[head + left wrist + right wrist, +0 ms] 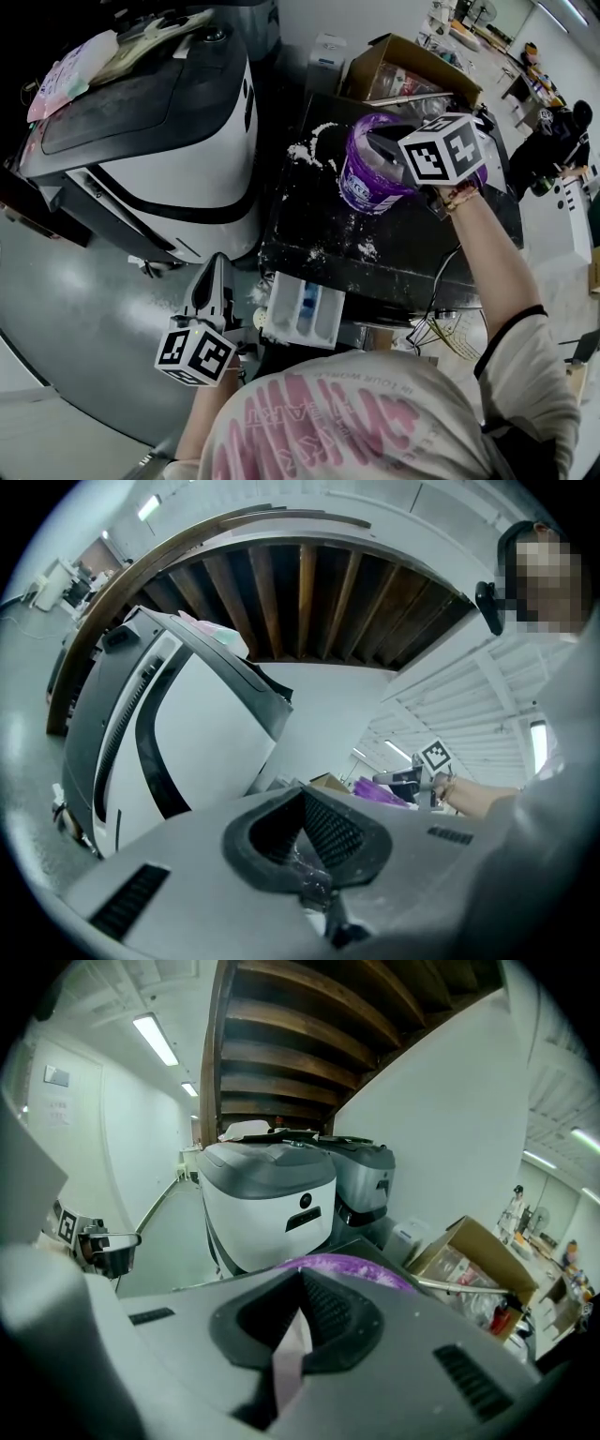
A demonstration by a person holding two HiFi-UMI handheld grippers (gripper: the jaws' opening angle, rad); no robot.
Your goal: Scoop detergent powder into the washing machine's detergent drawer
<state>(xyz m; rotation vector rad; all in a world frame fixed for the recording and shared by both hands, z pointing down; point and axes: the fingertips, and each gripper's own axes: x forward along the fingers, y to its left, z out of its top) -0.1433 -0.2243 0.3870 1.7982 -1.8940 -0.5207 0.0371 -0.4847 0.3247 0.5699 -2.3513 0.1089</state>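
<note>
A purple detergent tub [370, 173] stands on the black table [441, 253]. My right gripper [380, 145] is at the tub's rim, shut on a thin pale strip [286, 1368], with the purple tub [352, 1267] just beyond the jaws. The white detergent drawer [305, 309] sticks out below the table's near edge. To its left my left gripper [216, 272] points up and is shut on the handle of a small metal scoop [117, 1255]. A shiny bit [314, 878] of that handle shows between the jaws. The washing machine [169, 141] stands at the left.
White powder [305, 150] is spilled on the table beside the tub. An open cardboard box [412, 70] sits behind the table. A second grey machine [361, 1180] stands behind the washer. A person [562, 131] is at the far right.
</note>
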